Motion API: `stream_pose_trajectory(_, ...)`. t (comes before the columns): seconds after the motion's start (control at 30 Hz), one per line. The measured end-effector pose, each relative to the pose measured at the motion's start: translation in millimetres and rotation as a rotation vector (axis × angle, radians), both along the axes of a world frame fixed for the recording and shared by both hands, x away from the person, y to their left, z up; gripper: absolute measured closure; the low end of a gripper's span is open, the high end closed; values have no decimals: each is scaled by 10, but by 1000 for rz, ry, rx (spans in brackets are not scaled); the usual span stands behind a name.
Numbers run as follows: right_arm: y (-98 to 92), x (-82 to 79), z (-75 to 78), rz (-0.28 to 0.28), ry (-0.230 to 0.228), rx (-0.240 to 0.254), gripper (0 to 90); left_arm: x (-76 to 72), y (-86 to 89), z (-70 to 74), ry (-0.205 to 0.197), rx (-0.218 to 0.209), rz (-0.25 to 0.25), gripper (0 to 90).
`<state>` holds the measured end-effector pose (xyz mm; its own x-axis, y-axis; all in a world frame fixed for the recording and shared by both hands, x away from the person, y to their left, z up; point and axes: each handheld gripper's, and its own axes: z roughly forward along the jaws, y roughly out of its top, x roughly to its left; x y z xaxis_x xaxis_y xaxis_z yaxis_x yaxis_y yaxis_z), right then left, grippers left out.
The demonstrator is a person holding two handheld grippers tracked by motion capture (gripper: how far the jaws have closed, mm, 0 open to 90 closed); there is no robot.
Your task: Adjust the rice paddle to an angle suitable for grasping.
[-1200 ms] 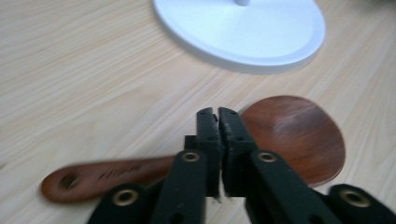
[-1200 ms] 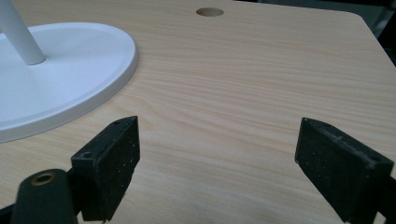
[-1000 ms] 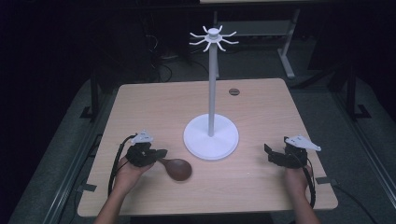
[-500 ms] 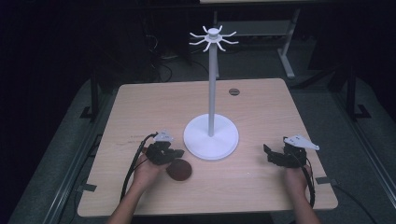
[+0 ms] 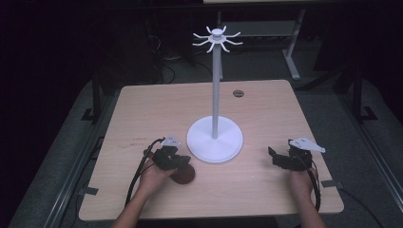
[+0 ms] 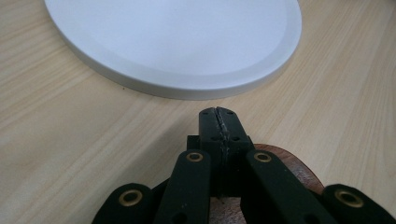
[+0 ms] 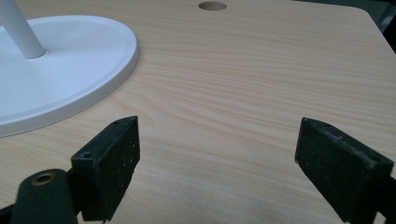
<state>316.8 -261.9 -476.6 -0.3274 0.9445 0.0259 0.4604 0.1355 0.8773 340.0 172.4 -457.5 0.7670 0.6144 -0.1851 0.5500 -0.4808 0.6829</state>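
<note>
Dark brown wooden piece, rounded and flat, lies on the pale wooden tabletop just beside the round base of the tall white stand with hooks. The left gripper hangs over it, jaws pressed together and holding nothing, so grasping is the step in hand; next, the jaws likely need to part. The right gripper rests wide open and empty, well apart.

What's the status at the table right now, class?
Left gripper shut, over brown wooden piece. Right gripper open, empty. White stand close ahead of left.
</note>
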Motion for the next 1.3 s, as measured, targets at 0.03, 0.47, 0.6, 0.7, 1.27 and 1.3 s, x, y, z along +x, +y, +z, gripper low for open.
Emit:
stream_pose_trajectory(0.03,-2,-1,0,0,0,1,136,-9,2,-4,10,9,-5,895)
stream_pose_trajectory(0.47,-6,-1,0,-3,0,9,135,-139,64,-2,34,50,-39,896)
stream_pose_trajectory(0.6,-5,-1,0,-4,0,9,135,-208,105,10,40,62,-46,896)
stream_pose_trajectory(0.7,-8,-1,0,-4,-1,8,136,-246,138,14,42,63,-49,896)
stream_pose_trajectory(1.27,-3,-6,1,-3,-5,3,136,-494,533,59,51,80,-25,896)
stream_pose_trajectory(1.3,-3,-7,1,-3,-6,3,136,-510,555,64,57,81,-22,896)
